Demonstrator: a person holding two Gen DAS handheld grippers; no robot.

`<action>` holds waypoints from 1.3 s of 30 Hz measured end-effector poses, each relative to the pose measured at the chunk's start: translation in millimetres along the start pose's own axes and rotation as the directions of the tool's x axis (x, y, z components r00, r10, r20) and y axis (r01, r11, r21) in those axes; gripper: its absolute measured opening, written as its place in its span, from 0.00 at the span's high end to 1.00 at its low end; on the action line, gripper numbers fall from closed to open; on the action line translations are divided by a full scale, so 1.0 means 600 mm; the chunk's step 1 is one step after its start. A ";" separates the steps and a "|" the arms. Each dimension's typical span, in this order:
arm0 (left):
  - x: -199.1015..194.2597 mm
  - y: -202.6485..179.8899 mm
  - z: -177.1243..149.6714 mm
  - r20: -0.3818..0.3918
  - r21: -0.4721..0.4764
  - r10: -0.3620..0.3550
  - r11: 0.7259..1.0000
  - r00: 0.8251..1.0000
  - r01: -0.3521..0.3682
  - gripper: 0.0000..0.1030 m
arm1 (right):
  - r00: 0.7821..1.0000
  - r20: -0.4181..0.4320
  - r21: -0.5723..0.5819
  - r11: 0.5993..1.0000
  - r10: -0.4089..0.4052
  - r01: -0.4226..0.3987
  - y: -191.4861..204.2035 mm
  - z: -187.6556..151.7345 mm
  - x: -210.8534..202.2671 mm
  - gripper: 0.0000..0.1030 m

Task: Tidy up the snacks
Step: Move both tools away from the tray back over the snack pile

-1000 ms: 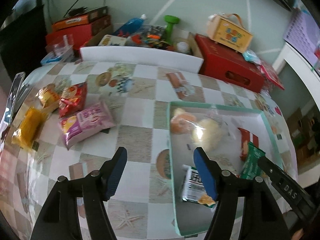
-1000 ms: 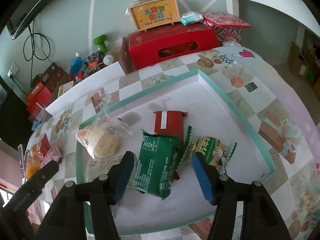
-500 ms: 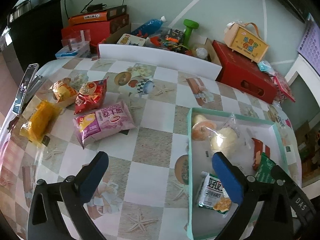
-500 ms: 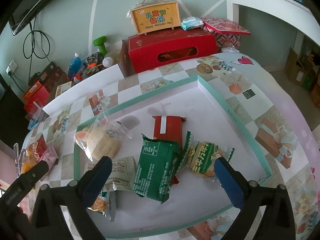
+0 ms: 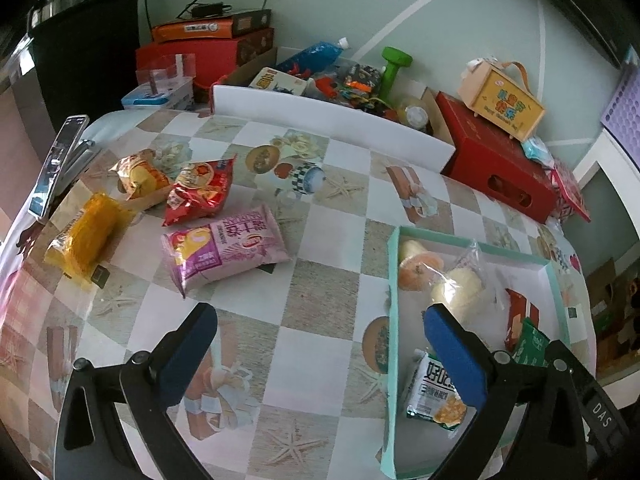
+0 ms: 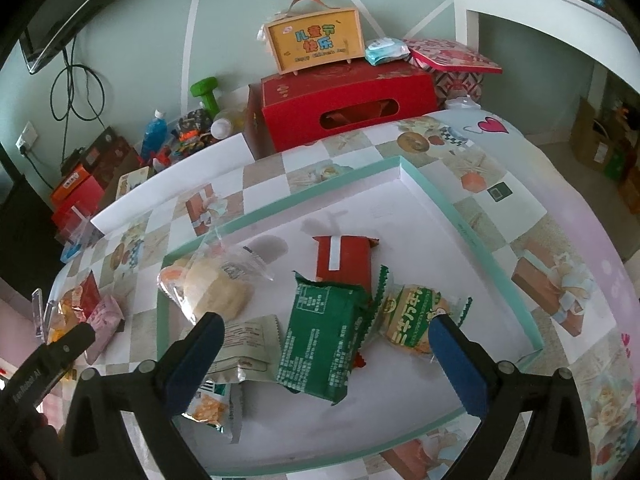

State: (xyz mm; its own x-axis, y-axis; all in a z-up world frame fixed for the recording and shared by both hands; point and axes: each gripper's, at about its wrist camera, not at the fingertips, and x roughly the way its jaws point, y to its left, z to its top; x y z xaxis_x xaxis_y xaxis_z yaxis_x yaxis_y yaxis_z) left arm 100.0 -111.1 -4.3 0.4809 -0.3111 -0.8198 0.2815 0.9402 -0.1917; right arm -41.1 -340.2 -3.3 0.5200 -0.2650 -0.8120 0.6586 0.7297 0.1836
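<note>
While both grippers hang spread and empty, snacks wait on a checkered table [image 5: 320, 320].

Left gripper [image 5: 320, 334] faces the pink packet [image 5: 226, 246]; right gripper [image 6: 324, 344] hovers over the green packet [image 6: 324, 340] in the teal-rimmed tray [image 6: 472, 240].

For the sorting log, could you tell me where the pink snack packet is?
In the left wrist view, the pink snack packet lies on the table left of the tray, below the red bag.

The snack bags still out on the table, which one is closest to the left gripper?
The pink bag. It lies just ahead of the open left gripper, while the red, orange and yellow bags sit farther back.
</note>
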 end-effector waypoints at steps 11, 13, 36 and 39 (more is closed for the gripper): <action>-0.018 0.065 0.016 0.019 -0.068 0.016 0.998 1.000 -0.015 0.00 | 1.000 0.014 -0.072 0.997 0.023 -0.021 0.052 -0.009 -0.006 0.00; -0.022 0.082 0.019 0.024 -0.087 0.020 0.996 1.000 -0.017 0.00 | 0.999 0.018 -0.084 0.996 0.037 -0.036 0.063 -0.011 -0.008 0.00; -0.040 0.268 0.036 0.027 -0.290 0.111 0.952 0.993 -0.098 0.00 | 0.985 -0.061 -0.265 0.948 0.164 -0.174 0.251 -0.059 0.021 0.00; -0.036 0.280 0.037 0.021 -0.302 0.104 0.949 0.994 -0.093 0.00 | 0.982 -0.070 -0.271 0.944 0.174 -0.186 0.268 -0.061 0.026 0.00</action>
State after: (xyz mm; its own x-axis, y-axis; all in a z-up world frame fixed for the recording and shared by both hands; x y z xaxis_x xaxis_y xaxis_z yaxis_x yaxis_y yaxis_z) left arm 155.5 50.4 -6.6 0.5247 -0.2141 -0.8239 -0.0287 0.9629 -0.2685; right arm 52.9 -203.9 -7.1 0.5868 -0.0893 -0.8048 0.3774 0.9095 0.1743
